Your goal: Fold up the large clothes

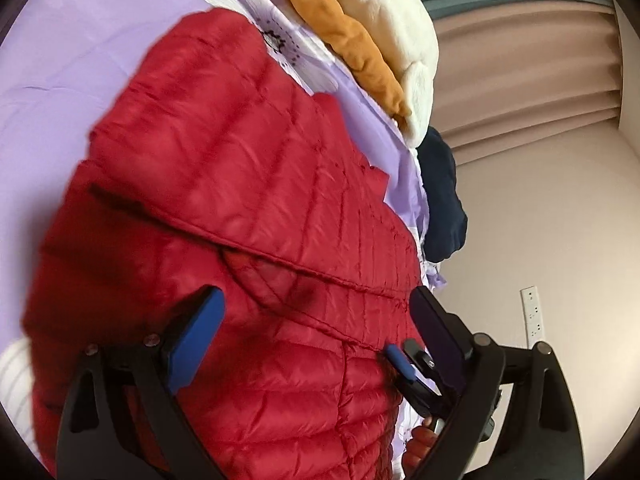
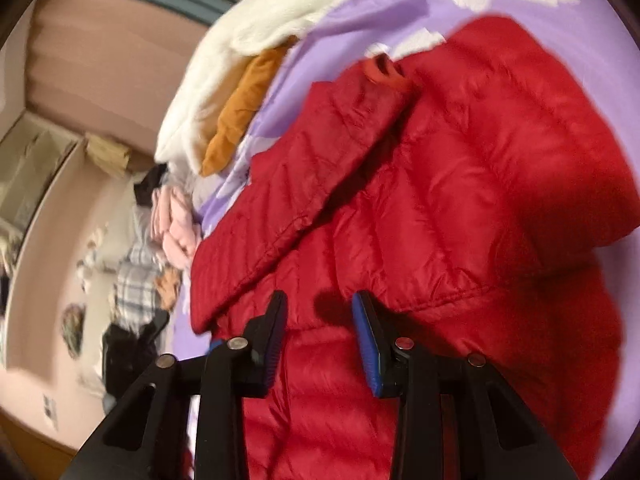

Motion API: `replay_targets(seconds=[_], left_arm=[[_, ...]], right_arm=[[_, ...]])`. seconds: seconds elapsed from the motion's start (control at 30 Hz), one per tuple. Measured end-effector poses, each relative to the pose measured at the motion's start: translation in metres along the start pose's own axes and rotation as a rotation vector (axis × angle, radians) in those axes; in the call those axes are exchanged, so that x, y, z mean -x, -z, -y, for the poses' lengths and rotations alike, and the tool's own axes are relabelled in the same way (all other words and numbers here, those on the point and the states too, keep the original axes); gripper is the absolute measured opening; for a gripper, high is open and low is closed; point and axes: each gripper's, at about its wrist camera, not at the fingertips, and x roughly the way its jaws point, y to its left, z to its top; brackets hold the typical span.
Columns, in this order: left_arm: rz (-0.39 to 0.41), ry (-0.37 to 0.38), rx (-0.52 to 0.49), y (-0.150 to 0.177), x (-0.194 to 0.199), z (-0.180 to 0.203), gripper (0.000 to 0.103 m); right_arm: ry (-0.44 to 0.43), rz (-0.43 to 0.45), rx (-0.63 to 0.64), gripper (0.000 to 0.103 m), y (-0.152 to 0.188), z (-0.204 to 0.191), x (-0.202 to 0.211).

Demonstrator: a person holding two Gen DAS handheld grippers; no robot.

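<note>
Left wrist view: red puffer jacket (image 1: pixel 240 220) spread on the lilac floral bedsheet (image 1: pixel 80 60), blurred, lower hem cut off by the frame. Left gripper (image 1: pixel 316 312) over it, jaws spread wide, nothing between the pads. At the jacket's right edge, the right gripper (image 1: pixel 404 364) partly hidden. Right wrist view: jacket (image 2: pixel 440 200) blurred; right gripper (image 2: pixel 320 320) jaws partly apart, pads clear of the fabric; clothes pile (image 2: pixel 248 92) beyond.
</note>
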Motion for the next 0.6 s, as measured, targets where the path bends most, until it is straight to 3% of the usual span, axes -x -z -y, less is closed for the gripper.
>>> replay_targets(seconds=[0.07, 0.1, 0.13, 0.2, 0.27, 0.4, 0.5, 0.6], left_arm=[[0.003, -0.005, -0.01, 0.0, -0.009, 0.005, 0.089], [0.006, -0.018, -0.015, -0.001, -0.014, 0.006, 0.082], [0.007, -0.036, -0.012, -0.001, -0.019, 0.005, 0.076], [0.008, -0.079, -0.001, -0.001, -0.027, -0.001, 0.048], [0.011, -0.094, -0.008, 0.001, -0.03, -0.004, 0.034], [0.032, -0.112, -0.055, 0.006, -0.021, -0.003, 0.023], [0.032, -0.109, -0.074, 0.009, -0.012, -0.001, 0.021], [0.009, -0.092, -0.105, 0.012, -0.003, 0.003, 0.021]], right_arm=[[0.008, 0.022, -0.013, 0.023, 0.001, 0.001, -0.002], [0.022, 0.03, -0.016, 0.01, 0.002, 0.002, -0.003], [0.022, 0.038, -0.028, 0.004, 0.004, 0.003, -0.002], [0.021, 0.048, -0.052, 0.002, 0.006, 0.009, 0.003], [0.029, 0.049, -0.069, 0.002, 0.009, 0.014, 0.011], [0.034, 0.013, -0.036, 0.002, 0.014, 0.012, 0.023], [-0.016, -0.027, -0.052, 0.002, 0.021, 0.012, 0.032], [-0.001, -0.034, -0.014, 0.004, 0.027, 0.005, 0.037]])
